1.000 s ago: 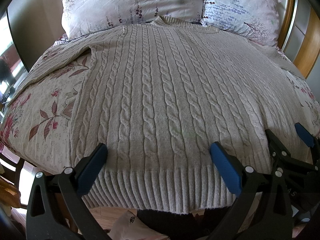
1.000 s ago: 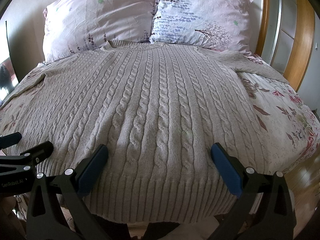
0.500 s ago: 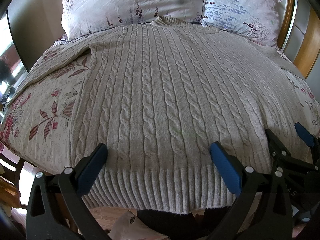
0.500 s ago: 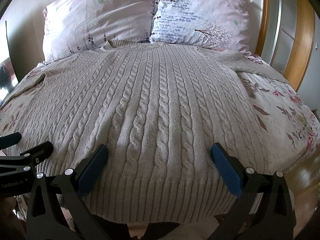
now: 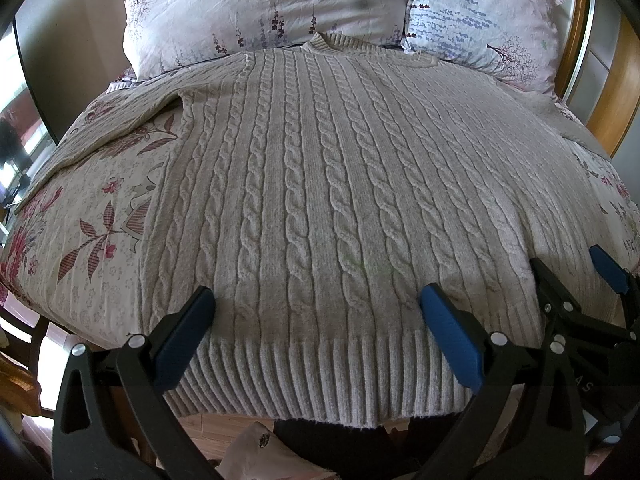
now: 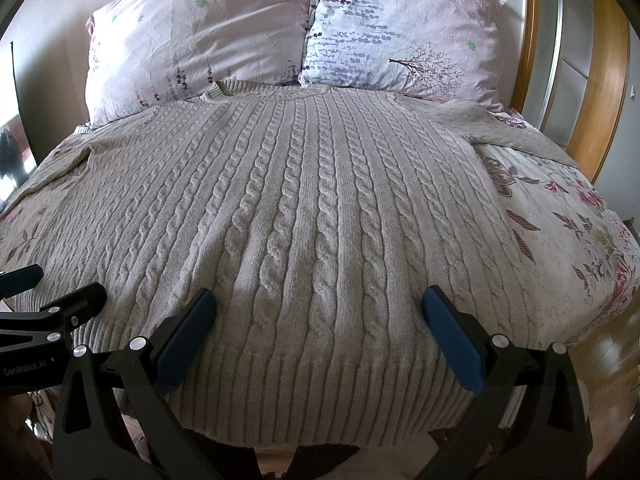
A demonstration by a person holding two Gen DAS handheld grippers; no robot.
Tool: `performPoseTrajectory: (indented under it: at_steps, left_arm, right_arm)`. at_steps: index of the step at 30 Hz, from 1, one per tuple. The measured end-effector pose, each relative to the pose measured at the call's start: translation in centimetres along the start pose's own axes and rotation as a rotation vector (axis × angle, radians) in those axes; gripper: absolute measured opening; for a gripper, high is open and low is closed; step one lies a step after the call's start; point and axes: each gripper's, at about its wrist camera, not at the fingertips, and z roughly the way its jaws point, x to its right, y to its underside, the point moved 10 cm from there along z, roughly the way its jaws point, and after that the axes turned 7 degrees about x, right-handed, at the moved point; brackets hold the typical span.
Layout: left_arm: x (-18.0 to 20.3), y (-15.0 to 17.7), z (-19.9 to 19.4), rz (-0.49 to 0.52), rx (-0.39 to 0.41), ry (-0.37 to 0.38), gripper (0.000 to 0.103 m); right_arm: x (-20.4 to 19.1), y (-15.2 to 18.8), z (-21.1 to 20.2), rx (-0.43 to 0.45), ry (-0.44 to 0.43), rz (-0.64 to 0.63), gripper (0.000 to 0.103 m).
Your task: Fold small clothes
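A beige cable-knit sweater (image 5: 320, 184) lies spread flat, front up, on the floral bedspread (image 5: 92, 216), its collar toward two pillows (image 6: 200, 36) and its ribbed hem hanging over the bed's near edge. The left gripper (image 5: 316, 312) and right gripper (image 6: 320, 312) hover side by side over the hem, each with blue-padded fingers (image 5: 448, 332) spread wide apart, holding nothing.

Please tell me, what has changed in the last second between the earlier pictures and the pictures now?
Nothing has visibly changed. The beige cable-knit sweater lies spread flat on the floral bedspread as before, and both the left tongs and the right tongs stay open above its ribbed hem, holding nothing.
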Motion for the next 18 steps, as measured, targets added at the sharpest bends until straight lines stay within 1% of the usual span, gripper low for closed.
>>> performPoseTrajectory:
  at_steps: [18]
  left_arm:
    - [0.0, -0.01, 0.0, 0.0, 0.001, 0.0, 0.101]
  right_arm:
    - [-0.11, 0.01, 0.04, -0.004, -0.005, -0.004, 0.102]
